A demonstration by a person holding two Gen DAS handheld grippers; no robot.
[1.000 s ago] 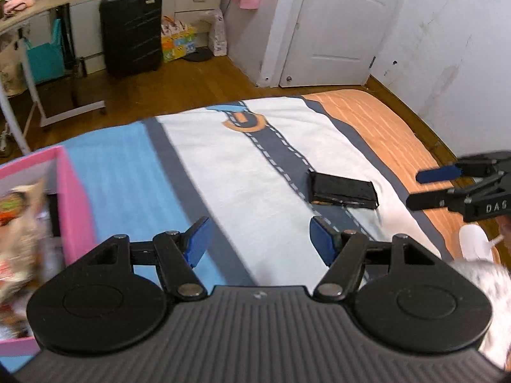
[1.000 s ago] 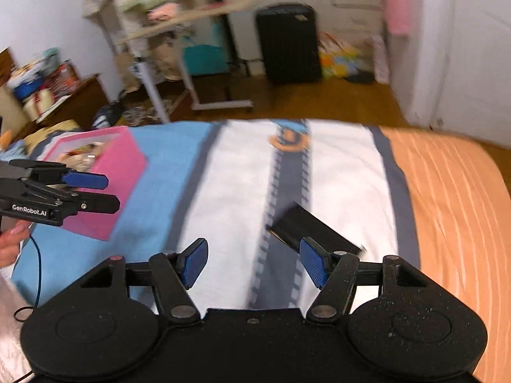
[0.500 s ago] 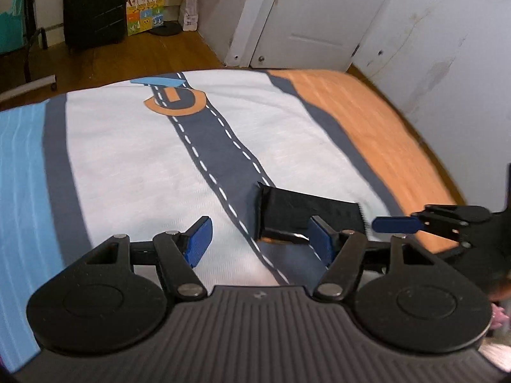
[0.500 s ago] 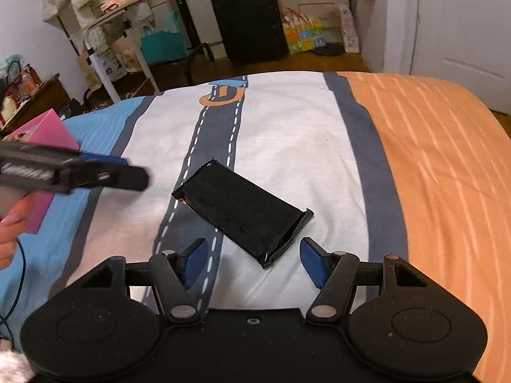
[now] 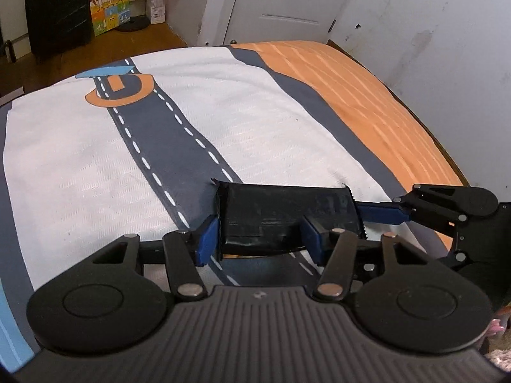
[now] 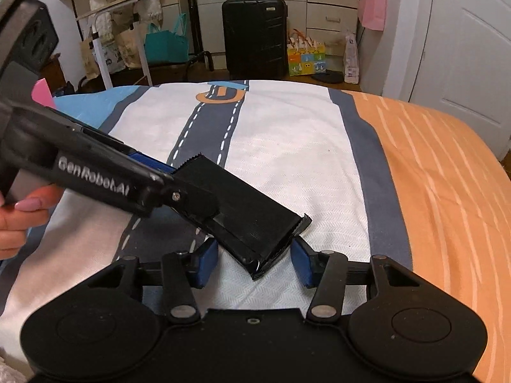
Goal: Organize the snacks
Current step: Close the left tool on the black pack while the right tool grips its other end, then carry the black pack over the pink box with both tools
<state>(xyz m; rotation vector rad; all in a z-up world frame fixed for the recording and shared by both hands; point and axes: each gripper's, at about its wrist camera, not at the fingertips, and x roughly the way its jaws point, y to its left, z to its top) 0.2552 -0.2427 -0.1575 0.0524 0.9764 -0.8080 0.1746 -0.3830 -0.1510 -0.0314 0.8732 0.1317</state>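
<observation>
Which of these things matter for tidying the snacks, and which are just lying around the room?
Part of the job:
- black snack packet on the bed
- left hand-held gripper, jaws closing around one end of the packet
- right hand-held gripper, jaws closing at the other end

Just lying about:
- black suitcase
- colourful gift bag
- teal bag
- pink bag

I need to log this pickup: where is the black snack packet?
The black snack packet lies on the bedspread's road stripe, mid-bed in both views, between the closing left gripper and right gripper.
</observation>
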